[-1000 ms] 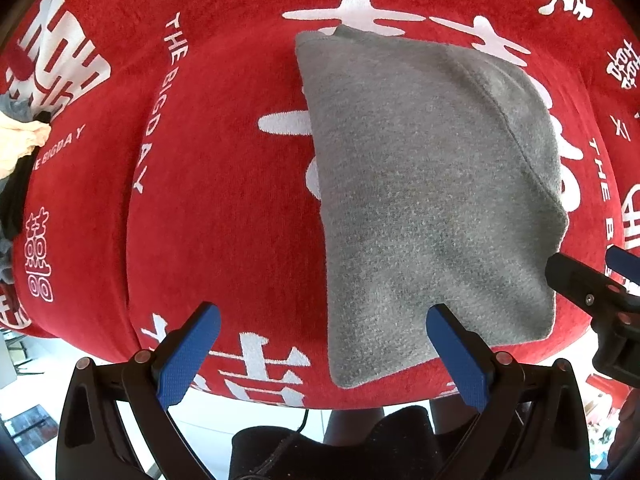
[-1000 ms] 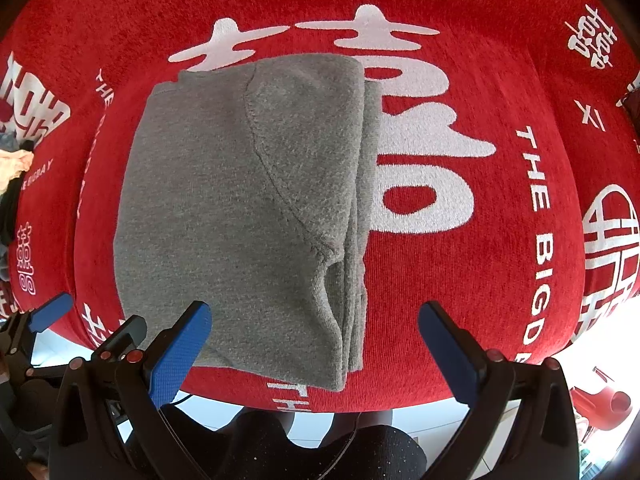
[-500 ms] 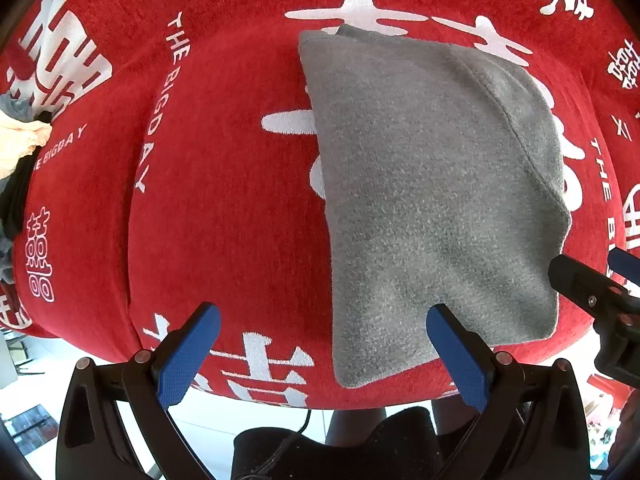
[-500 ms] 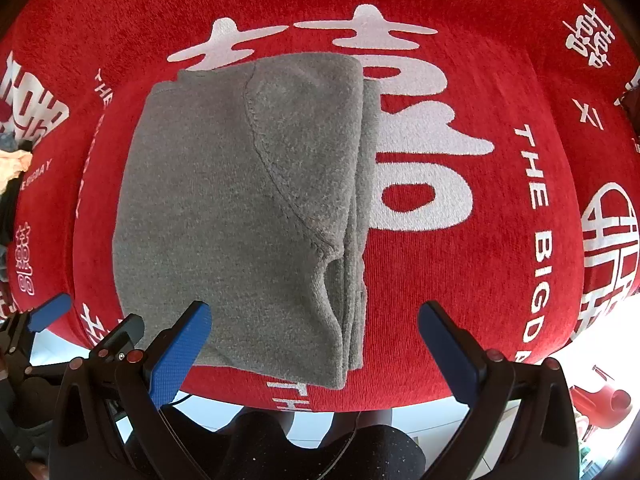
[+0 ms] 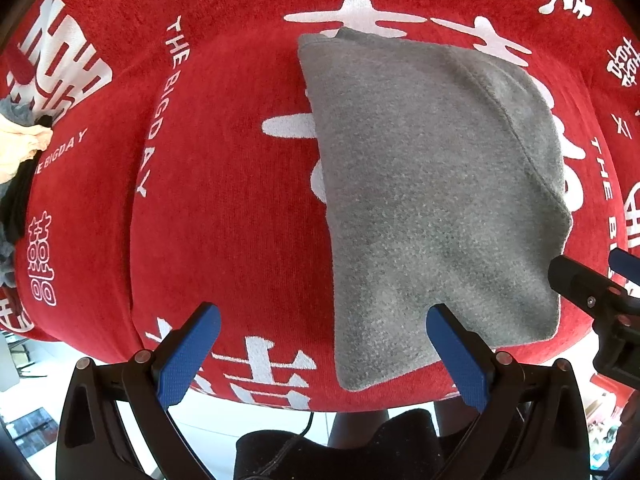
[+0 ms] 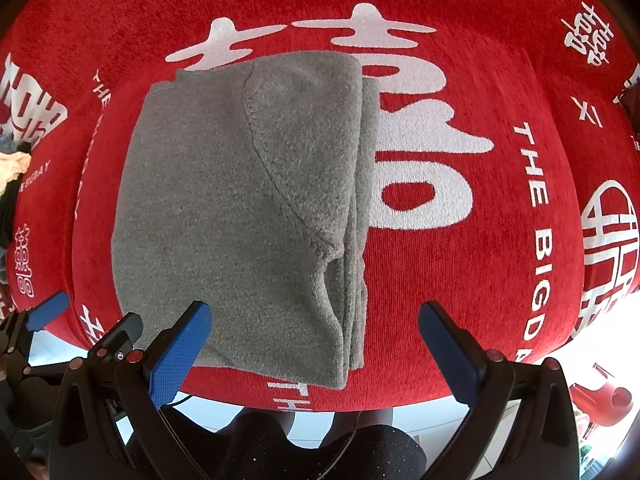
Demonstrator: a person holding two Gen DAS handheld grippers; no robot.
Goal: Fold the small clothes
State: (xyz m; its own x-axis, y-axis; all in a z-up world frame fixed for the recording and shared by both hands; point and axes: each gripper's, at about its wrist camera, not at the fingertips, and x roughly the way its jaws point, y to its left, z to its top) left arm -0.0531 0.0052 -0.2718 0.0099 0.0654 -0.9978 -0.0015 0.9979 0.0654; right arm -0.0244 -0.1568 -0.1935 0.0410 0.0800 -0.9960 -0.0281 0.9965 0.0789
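Note:
A grey fleece garment [image 5: 432,200] lies folded flat on the red cloth-covered table [image 5: 224,208]; its layered folded edge shows on the right in the right wrist view [image 6: 248,208]. My left gripper [image 5: 322,344] is open at the table's near edge, its right finger over the garment's lower left corner, nothing held. My right gripper [image 6: 314,340] is open too, straddling the garment's lower right corner without gripping it. The right gripper's fingers [image 5: 580,284] show at the far right of the left wrist view, and the left gripper's fingers [image 6: 48,316] at the lower left of the right wrist view.
A pile of other clothes [image 5: 20,152], cream, grey and black, lies at the table's left edge. The red cloth carries white lettering and characters. A person's dark-clothed legs [image 6: 320,440] are below the near edge. A red object [image 6: 604,400] sits on the floor at right.
Both grippers have crept very slightly; the garment appears marginally lower and closer in both views. Neither gripper's opening has changed and the garment lies as before.

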